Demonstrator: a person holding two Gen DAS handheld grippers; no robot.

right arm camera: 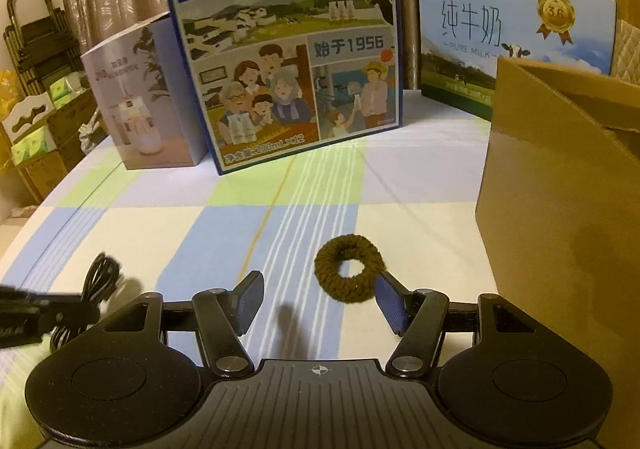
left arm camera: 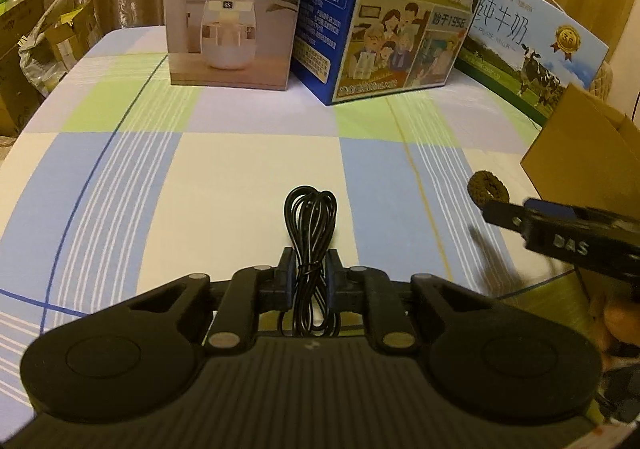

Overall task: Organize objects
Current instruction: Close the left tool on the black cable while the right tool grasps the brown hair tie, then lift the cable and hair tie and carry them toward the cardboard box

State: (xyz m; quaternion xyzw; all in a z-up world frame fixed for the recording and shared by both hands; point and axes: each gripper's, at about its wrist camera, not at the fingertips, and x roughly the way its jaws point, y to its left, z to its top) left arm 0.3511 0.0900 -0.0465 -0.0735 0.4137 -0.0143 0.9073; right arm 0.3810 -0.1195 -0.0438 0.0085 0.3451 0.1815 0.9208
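Pinching a coiled black cable (left arm camera: 311, 245), the left gripper (left arm camera: 311, 265) has its jaws nearly together over the checked tablecloth (left arm camera: 240, 169). The right gripper (right arm camera: 320, 299) stands half open, holding nothing; a brown fuzzy hair tie (right arm camera: 347, 272) lies just ahead, brushing its right-hand pad. A plain cardboard box (right arm camera: 560, 217) beside it is cut off; only the right wrist view shows the tie whole.

Left tongs (left arm camera: 311, 263): matte black, ribbed body, two round discs, silver rivets, blue ribbed pads. Right tongs (right arm camera: 320, 299): same build, white crosshair mark; "DAS" lettering on its finger.
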